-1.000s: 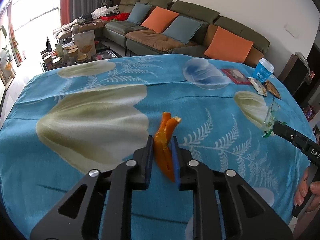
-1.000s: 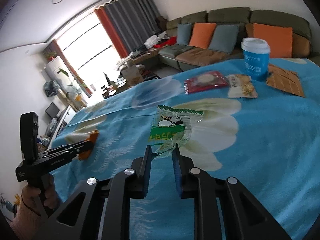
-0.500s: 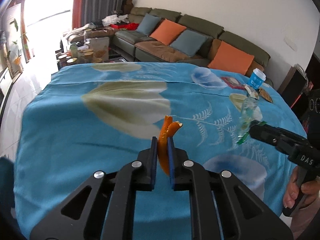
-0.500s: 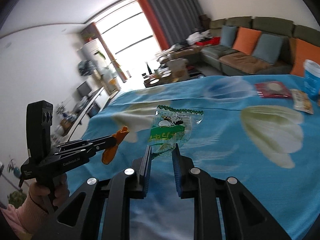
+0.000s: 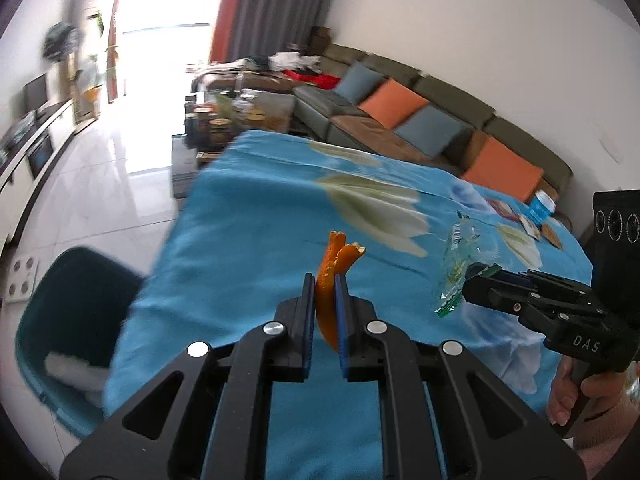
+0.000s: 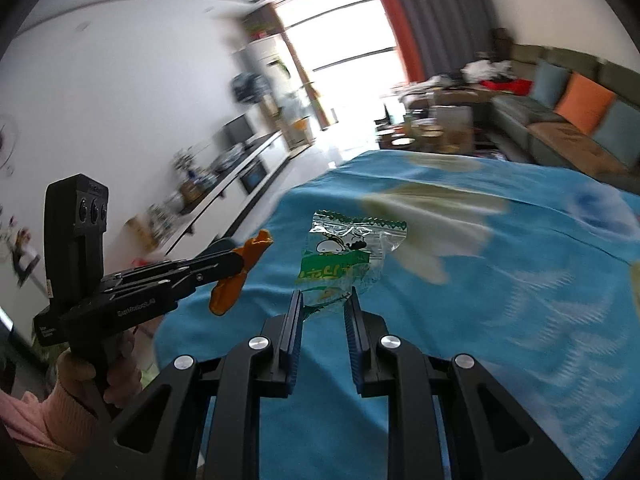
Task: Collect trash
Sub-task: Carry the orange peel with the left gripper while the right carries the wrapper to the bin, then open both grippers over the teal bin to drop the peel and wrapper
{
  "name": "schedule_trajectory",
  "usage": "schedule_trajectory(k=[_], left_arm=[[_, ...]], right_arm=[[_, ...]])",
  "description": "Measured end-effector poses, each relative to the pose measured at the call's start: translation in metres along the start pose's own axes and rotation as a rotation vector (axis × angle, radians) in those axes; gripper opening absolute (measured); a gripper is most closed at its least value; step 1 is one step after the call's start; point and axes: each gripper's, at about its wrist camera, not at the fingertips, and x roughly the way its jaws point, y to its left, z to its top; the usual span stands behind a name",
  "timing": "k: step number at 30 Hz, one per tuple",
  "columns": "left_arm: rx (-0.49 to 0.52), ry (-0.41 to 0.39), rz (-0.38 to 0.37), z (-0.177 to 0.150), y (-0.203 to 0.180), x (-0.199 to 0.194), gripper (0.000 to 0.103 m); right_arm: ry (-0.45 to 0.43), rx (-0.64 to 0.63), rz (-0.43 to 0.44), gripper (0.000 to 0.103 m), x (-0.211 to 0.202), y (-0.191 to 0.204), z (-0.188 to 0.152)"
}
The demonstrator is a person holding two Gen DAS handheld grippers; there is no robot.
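Trash-wise, left claw [image 5: 325,280] is clamped on an orange peel [image 5: 334,264], right claw [image 6: 323,298] pinching a clear snack wrapper [image 6: 344,258], both above the blue table [image 5: 248,240].

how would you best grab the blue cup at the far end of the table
Grip the blue cup around its side wall below the white lid, coming in level from the near side. It stands upright, so the round wall gives two opposing faces. It is small and far in this view. Flat packets lie just in front, so stay above them.
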Motion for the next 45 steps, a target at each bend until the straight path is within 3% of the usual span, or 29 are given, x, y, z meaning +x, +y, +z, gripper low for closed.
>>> schedule_trajectory(k=[11, 20, 29, 35, 37, 40, 45], left_arm=[[-0.148, -0.051, 0.140, -0.025, 0.088, -0.057, 0.010], [-0.232, -0.063, 0.226, -0.041, 0.139, -0.080, 0.010], [-0.304, -0.042, 0.259, -0.048, 0.173, -0.072, 0.010], [-0.350, -0.001, 0.260, -0.051, 0.197, -0.051, 0.011], [-0.364, 0.001, 0.272, -0.053, 0.203, -0.047, 0.026], [-0.380, 0.002, 0.289, -0.056, 0.208, -0.042, 0.033], [-0.393, -0.032, 0.302, -0.057, 0.207, -0.050, 0.046]], right_arm=[[0.100, -0.166, 0.167, 0.019, 0.067, 0.083, 0.024], [0.158, -0.241, 0.237, 0.019, 0.108, 0.126, 0.032], [0.246, -0.222, 0.276, 0.019, 0.155, 0.143, 0.039], [0.304, -0.194, 0.250, 0.021, 0.187, 0.149, 0.038], [0.331, -0.189, 0.245, 0.025, 0.193, 0.151, 0.036], [0.343, -0.193, 0.223, 0.032, 0.198, 0.153, 0.032], [0.338, -0.179, 0.219, 0.033, 0.194, 0.149, 0.029]])
